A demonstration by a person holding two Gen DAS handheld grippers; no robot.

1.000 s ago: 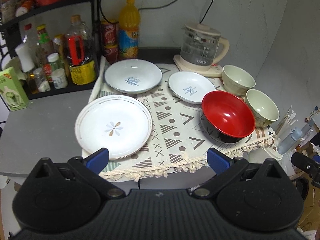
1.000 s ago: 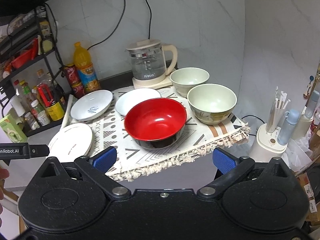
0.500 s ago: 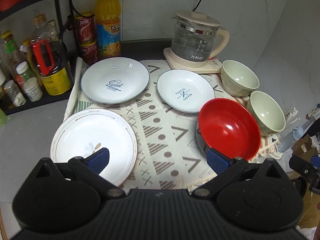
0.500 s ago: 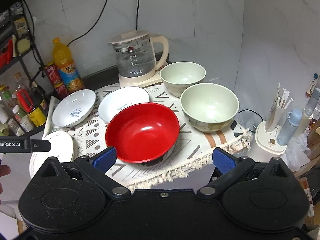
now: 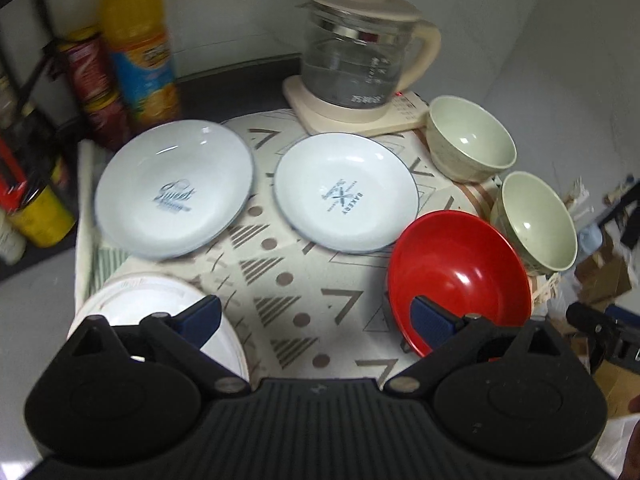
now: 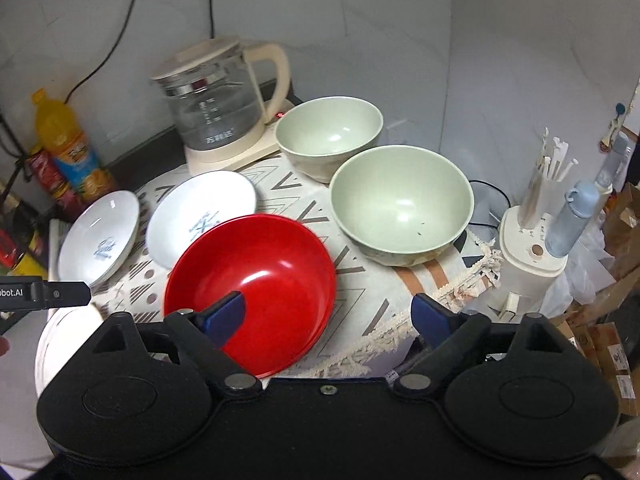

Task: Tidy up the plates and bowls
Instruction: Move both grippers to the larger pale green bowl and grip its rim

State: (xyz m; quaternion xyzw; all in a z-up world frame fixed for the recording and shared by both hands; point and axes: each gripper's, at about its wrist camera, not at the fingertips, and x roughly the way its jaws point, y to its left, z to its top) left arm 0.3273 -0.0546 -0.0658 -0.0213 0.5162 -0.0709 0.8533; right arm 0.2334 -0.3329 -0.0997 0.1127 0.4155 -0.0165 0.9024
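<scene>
The right gripper (image 6: 329, 314) hangs over the near rim of the red bowl (image 6: 256, 276), which sits on the patterned cloth (image 6: 360, 292) at the counter's front between the white plates and the two green bowls; its jaws are closing but spread, one pad over the bowl's inside and nothing pinched yet. To take the bowl well it should likely drop so one pad goes inside the rim and one outside, then clamp squarely, since the glossy wall may slip. The left gripper (image 5: 316, 320) stands apart and empty between the large flat plate (image 5: 160, 304) and the red bowl.
</scene>
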